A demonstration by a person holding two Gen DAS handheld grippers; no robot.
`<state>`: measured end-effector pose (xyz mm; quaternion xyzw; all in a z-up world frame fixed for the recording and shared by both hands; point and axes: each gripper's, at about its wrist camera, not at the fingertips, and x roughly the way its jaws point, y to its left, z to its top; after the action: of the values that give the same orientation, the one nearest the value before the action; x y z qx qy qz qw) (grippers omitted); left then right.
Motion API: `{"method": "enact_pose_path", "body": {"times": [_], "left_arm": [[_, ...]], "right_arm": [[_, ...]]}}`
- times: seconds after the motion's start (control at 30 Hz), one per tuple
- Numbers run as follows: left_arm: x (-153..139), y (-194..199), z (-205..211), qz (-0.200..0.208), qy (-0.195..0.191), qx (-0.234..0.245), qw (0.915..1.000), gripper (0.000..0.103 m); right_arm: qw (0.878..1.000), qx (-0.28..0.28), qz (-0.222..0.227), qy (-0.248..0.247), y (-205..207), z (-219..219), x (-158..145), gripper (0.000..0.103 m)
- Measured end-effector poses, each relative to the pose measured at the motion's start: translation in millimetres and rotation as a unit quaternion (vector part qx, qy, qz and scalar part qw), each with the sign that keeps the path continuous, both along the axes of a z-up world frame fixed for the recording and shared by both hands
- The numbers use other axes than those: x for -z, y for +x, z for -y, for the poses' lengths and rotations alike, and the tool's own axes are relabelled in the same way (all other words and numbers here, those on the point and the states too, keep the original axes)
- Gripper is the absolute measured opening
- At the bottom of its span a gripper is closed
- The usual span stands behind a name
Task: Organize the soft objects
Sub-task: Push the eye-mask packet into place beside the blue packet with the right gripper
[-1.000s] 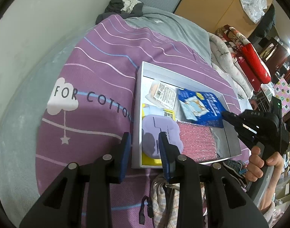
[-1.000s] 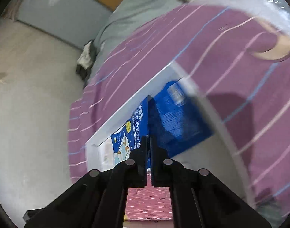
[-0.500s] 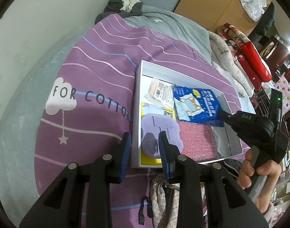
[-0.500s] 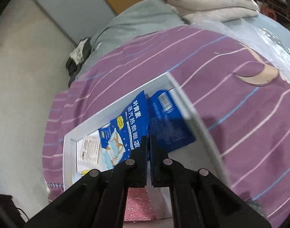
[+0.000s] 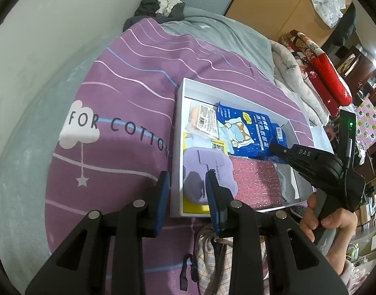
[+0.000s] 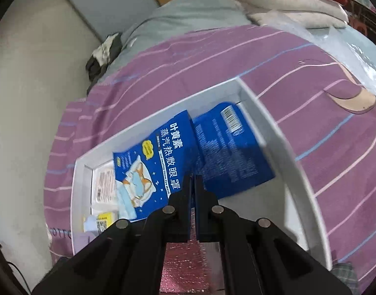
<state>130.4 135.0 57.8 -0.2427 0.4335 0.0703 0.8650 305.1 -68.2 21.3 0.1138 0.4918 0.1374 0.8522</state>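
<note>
A shallow white box [image 5: 178, 132] lies on a purple striped blanket [image 5: 129, 93]. In it are a blue eye-mask packet [image 5: 247, 132], a lilac soft pad [image 5: 200, 172], a pink glittery pouch [image 5: 254, 184] and a clear packet with a label [image 5: 202, 120]. My right gripper [image 6: 192, 179] is shut on the near edge of the blue packet [image 6: 163, 157], over the box [image 6: 261, 103]; it also shows in the left wrist view [image 5: 273, 147]. My left gripper [image 5: 186, 191] is open and empty, above the box's near left corner.
A plaid cloth bag [image 5: 212, 250] lies just in front of the box. Grey bedding [image 5: 225, 39], folded quilts and a red cushion [image 5: 328, 73] lie beyond. A wall runs along the left.
My right gripper has carried the blue packet leftward and lower into the box, laying it flatter. My left gripper has stayed in place.
</note>
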Motion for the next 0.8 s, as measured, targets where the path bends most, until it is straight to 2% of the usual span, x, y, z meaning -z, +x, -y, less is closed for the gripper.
{"method": "enact_pose_path", "body": {"times": [0.17, 0.3, 0.33, 0.4, 0.5, 0.57, 0.63, 0.67, 0.7, 0.73, 0.8], "left_arm": [[1, 0, 0, -0.003, -0.003, -0.004, 1.0000, 0.032], [0, 0, 1, 0.000, -0.001, 0.000, 1.0000, 0.032], [0, 0, 1, 0.000, -0.001, 0.000, 1.0000, 0.032], [0, 0, 0, -0.001, -0.002, -0.002, 1.0000, 0.032], [0, 0, -1, -0.002, -0.002, -0.005, 1.0000, 0.032], [0, 0, -1, -0.001, -0.002, -0.005, 1.0000, 0.032], [0, 0, 0, -0.002, 0.002, -0.004, 1.0000, 0.032], [0, 0, 0, -0.004, 0.008, -0.005, 0.9999, 0.032], [0, 0, 0, -0.007, 0.014, -0.008, 0.9998, 0.032], [0, 0, 0, -0.009, 0.018, -0.011, 0.9997, 0.032], [1, -1, -5, -0.008, 0.014, -0.018, 0.9997, 0.032]], "right_arm": [[1.000, -0.006, 0.019, -0.015, -3, -3, -6, 0.001], [0.999, 0.018, 0.014, -0.024, 1, 8, -4, 0.007], [0.999, 0.010, 0.014, -0.034, 1, 8, -4, 0.010], [0.999, -0.010, 0.019, -0.045, -4, 6, -9, 0.025], [0.999, -0.013, 0.040, -0.034, -13, 7, -25, 0.040], [0.998, -0.020, 0.053, -0.034, -17, 4, -37, 0.040], [0.997, -0.051, 0.046, -0.019, -17, -8, -41, 0.040], [0.997, -0.069, 0.033, -0.007, -15, -15, -40, 0.031], [0.996, -0.091, 0.018, 0.009, -11, -24, -38, 0.013], [0.992, -0.120, 0.000, 0.029, -5, -38, -33, 0.007], [0.989, -0.140, -0.016, 0.034, 1, -57, -25, 0.004]]}}
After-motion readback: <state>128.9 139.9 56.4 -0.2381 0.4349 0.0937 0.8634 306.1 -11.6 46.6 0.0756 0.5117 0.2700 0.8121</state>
